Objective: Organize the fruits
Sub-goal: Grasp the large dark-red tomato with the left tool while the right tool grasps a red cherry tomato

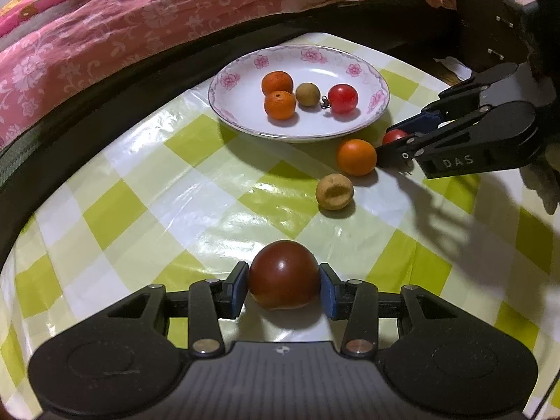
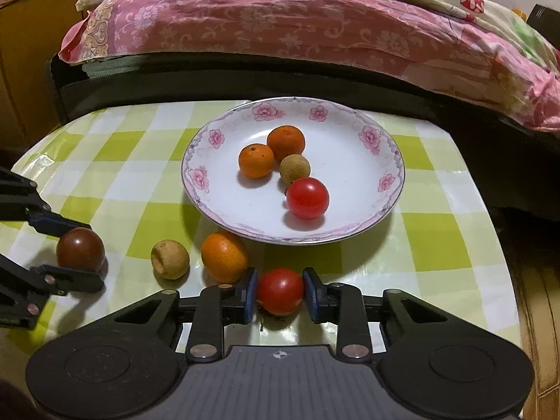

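A white floral plate [image 1: 350, 59] [image 2: 364, 217] holds two small oranges [image 1: 279, 95] [image 2: 271, 151], a brown longan [image 1: 307, 94] [image 2: 294, 167] and a red tomato [image 1: 343, 98] [image 2: 307, 198]. My left gripper [image 1: 284, 288] [image 2: 75, 257] is shut on a dark red tomato [image 1: 284, 274] [image 2: 81, 249] resting on the table. My right gripper [image 2: 280, 294] [image 1: 393, 145] is shut on a red tomato [image 2: 280, 291] [image 1: 394, 137] on the table near the plate. An orange [image 1: 356, 157] [image 2: 224, 256] and a dented longan [image 1: 334, 191] [image 2: 170, 259] lie loose between the grippers.
The table wears a green-and-white checked cloth [image 1: 196, 189] [image 2: 437, 245]. A bed with pink floral bedding [image 1: 105, 35] [image 2: 280, 31] runs along the far edge. The table's right edge [image 2: 504, 262] drops off by a brown surface.
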`<state>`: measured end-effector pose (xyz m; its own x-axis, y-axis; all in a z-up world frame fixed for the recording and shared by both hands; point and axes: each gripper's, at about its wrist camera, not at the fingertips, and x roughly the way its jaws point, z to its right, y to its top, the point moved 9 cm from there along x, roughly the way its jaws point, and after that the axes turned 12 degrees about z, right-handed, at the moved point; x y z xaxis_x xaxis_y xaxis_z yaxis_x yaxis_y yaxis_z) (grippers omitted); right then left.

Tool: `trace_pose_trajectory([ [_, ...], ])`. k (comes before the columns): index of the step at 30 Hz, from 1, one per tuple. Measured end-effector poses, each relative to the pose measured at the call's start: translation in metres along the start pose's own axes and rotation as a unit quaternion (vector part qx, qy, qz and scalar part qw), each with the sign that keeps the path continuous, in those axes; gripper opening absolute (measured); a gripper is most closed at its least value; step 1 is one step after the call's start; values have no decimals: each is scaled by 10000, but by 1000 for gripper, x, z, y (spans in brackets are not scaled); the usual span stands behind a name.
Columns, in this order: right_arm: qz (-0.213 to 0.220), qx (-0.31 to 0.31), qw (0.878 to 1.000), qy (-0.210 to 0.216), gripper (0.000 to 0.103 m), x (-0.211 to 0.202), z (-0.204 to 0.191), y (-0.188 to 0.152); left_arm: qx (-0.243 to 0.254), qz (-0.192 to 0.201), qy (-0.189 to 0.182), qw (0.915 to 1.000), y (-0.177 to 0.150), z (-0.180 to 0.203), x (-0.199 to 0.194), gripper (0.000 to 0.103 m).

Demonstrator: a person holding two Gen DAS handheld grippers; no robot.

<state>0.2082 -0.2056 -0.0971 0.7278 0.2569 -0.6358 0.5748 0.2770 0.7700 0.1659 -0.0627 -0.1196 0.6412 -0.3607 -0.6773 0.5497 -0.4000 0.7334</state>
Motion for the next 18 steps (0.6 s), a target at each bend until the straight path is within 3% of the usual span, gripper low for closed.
trace_pose_trajectory([
  [18, -263, -234, 9989, 321, 25, -22, -20, -16, 145, 49, -195, 9997, 0, 9, -3, 48],
])
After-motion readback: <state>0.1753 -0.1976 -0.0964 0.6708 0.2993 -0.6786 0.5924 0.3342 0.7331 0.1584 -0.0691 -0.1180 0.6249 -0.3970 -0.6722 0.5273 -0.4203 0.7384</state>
